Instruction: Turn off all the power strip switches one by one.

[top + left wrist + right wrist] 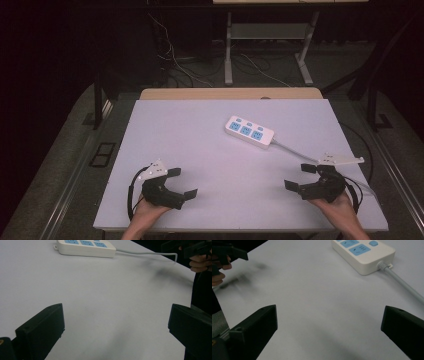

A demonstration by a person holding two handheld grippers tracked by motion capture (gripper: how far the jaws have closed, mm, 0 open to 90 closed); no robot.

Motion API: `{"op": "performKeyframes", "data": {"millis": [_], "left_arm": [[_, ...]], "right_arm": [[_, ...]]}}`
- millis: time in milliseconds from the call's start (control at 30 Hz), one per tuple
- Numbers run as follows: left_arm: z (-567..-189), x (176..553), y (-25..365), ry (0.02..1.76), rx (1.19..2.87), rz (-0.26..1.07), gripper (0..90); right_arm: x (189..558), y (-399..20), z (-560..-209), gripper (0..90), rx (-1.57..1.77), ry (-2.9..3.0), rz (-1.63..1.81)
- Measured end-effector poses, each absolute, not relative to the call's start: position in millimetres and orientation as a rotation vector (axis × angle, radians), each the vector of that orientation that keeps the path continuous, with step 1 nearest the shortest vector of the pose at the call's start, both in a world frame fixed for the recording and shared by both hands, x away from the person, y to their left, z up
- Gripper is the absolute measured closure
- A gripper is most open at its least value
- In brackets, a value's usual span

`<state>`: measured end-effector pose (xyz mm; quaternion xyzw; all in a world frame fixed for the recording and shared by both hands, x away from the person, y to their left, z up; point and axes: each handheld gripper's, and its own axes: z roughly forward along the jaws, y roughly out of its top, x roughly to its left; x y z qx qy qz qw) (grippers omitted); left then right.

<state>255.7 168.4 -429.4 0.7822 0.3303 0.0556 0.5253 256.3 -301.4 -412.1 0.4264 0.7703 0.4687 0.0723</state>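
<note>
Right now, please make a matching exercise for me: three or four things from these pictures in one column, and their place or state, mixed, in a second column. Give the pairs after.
Things:
1. power strip
2. left gripper
3. right gripper
4. cord

Descriptions:
A. open, near the right front edge of the table
B. white with blue sockets, lying flat
C. open, near the left front corner
D. grey, running from the strip toward the table's right side

Pairs: 1-B, 2-C, 3-A, 4-D

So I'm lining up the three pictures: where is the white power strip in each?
High view: power strip right of centre, far half of the table.
Left gripper view: top edge, left of centre.
Right gripper view: top right.
Shared landmark: its grey cable, leaving one end.
</note>
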Motion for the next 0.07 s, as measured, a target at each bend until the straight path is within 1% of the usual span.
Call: {"op": "performKeyframes", "data": {"millis": [67], "left_arm": [[-429.2,255.7,168.4,0.789,1.872,0.135,0.0]], "right_arm": [[253.0,-301.5,-416.4,0.5,1.285,2.317,1.395]]}}
